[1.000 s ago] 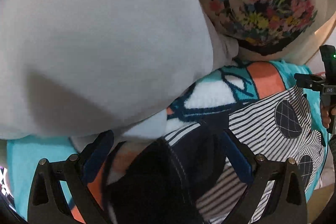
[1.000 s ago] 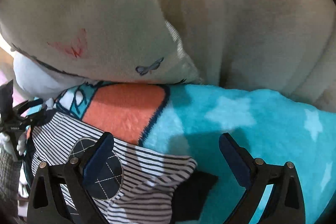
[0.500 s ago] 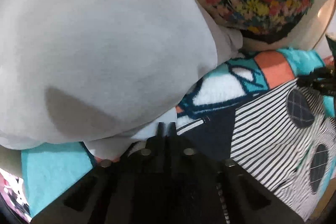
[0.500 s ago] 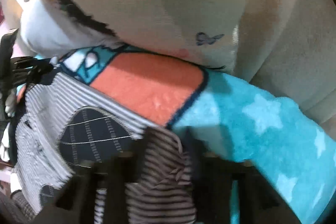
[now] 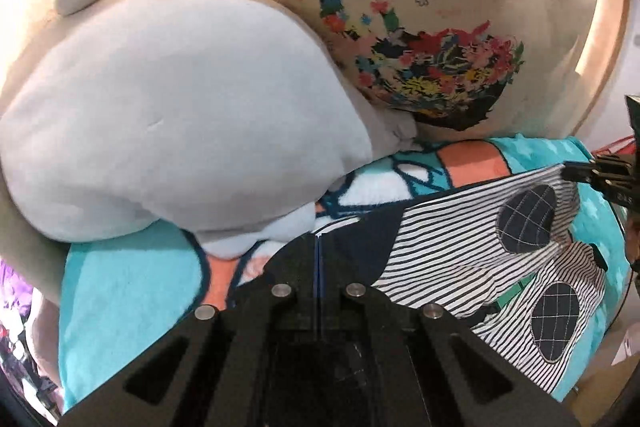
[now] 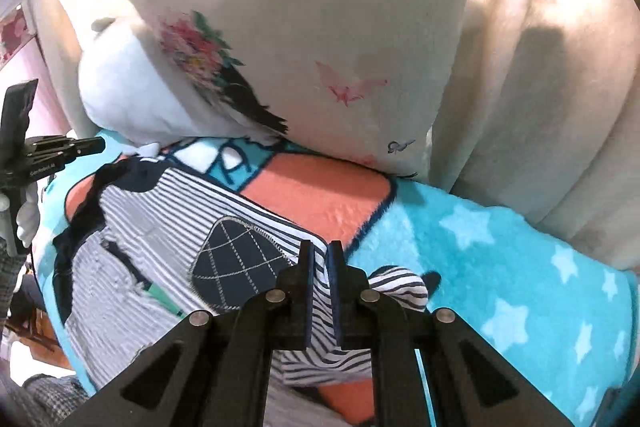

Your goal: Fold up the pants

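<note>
Mostly hidden under its own black frame, the left gripper is pressed together on the striped pants' dark waistband; the right gripper pinches striped cloth; pants lie on a turquoise blanket; gripper lettering is unreadable

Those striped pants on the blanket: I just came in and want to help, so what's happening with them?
A person is folding the striped pants, which lie on a turquoise star blanket in front of a flowered pillow and a grey plush toy. The left gripper is shut on one dark edge of the pants, the right gripper on a bunch of striped cloth at the other end. Both have just closed.
</note>
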Demonstrator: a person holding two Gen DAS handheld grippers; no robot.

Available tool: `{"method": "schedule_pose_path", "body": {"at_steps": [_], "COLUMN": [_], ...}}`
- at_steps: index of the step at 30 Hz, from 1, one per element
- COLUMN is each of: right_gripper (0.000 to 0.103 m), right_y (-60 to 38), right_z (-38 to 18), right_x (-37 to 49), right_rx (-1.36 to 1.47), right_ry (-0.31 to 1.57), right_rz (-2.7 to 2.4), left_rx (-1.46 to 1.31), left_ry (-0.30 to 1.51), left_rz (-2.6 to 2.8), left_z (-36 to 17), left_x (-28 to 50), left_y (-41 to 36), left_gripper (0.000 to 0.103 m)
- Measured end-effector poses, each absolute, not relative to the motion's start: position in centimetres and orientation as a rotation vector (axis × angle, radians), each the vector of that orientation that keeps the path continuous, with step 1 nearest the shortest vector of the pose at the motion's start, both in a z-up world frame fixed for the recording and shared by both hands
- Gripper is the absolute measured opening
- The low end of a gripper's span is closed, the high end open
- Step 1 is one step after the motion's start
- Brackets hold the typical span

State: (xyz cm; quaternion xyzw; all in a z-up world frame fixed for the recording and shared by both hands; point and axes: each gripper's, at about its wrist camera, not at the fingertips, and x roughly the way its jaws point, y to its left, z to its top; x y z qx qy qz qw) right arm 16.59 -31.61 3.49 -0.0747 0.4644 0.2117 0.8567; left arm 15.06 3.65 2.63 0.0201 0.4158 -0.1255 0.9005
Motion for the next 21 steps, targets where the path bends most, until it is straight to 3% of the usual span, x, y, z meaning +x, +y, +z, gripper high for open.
{"method": "schedule_pose_path", "body": {"at_steps": [1, 3, 4, 8, 12, 19, 20, 21], "right_gripper": [0.008, 0.008, 0.008, 0.008, 0.008, 0.008, 0.008, 0.008], "right_y": [-31.7, -31.8, -31.8, -31.6, -32.1, -33.4, -33.7, -34.0], "right_z": [3.6, 3.6, 3.3, 2.7, 2.4, 0.8, 0.7, 0.5], "right_x": [16.1, 15.8, 15.8, 16.4, 16.9, 19.1, 19.5, 19.9], "right_rx": [-0.162, -0.164, -0.158, -0.146, -0.138, -0.112, -0.107, -0.096], "right_ry": [0.975, 0.986, 0.991, 0.997, 1.005, 1.043, 1.047, 1.051], "right_rz": [0.439, 0.419, 0.413, 0.413, 0.418, 0.403, 0.396, 0.391], "left_rx": [0.039, 0.027, 0.022, 0.091, 0.176, 0.279, 0.291, 0.307], "left_ry": [0.866, 0.904, 0.922, 0.959, 0.973, 1.006, 1.019, 1.046], "left_rz": [-0.253, -0.255, -0.263, -0.302, -0.373, -0.473, -0.491, -0.518], "left_z": [2.9, 2.3, 1.5, -0.8, -2.3, -4.0, -4.1, -4.4], "left_x": [15.2, 16.3, 17.8, 19.9, 21.7, 23.2, 23.1, 22.9], "left_y": [4.5, 4.7, 4.0, 2.2, 0.1, -1.7, -1.9, -2.1], "left_gripper": [0.005, 0.036, 0.042, 0.044, 0.055, 0.061, 0.056, 0.039]}}
